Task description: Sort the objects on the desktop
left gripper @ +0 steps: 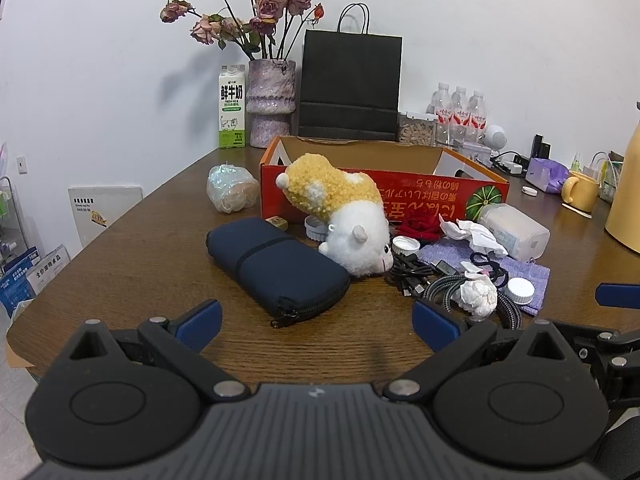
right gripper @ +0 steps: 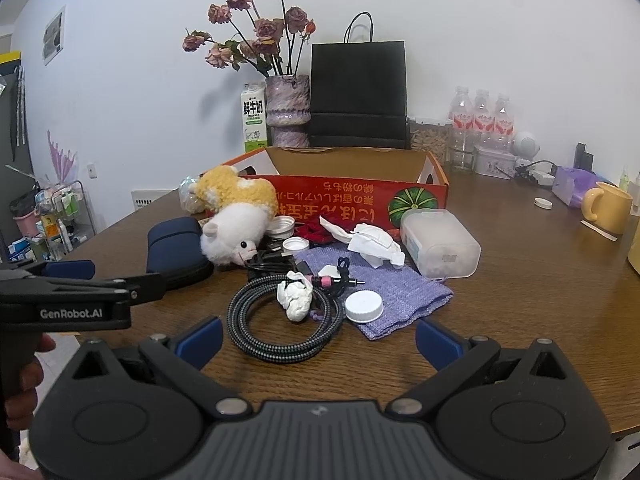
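The left gripper is spread wide with nothing between its blue pads, hovering over the near edge of the brown table. Straight ahead of it lies a navy zip pouch, clear of both pads. Behind the pouch to the left sits a crinkled plastic bundle. A yellow-and-white plush sheep leans head-down against the front wall of the open orange cardboard box, its face touching a tangle of black cables.

The right gripper is likewise released, its jaws far apart and empty, held just short of a coiled braided cable. A crumpled white tissue wad rests on that coil. Just to its right a white bottle cap lies on a purple knitted cloth. A second crumpled tissue sits at the cloth's far edge, and a frosted plastic container lies on its side beside it, near the box front.

Along the wall stand a milk carton, a vase of dried roses, a black paper bag and three water bottles. A yellow mug stands well apart at the far right.
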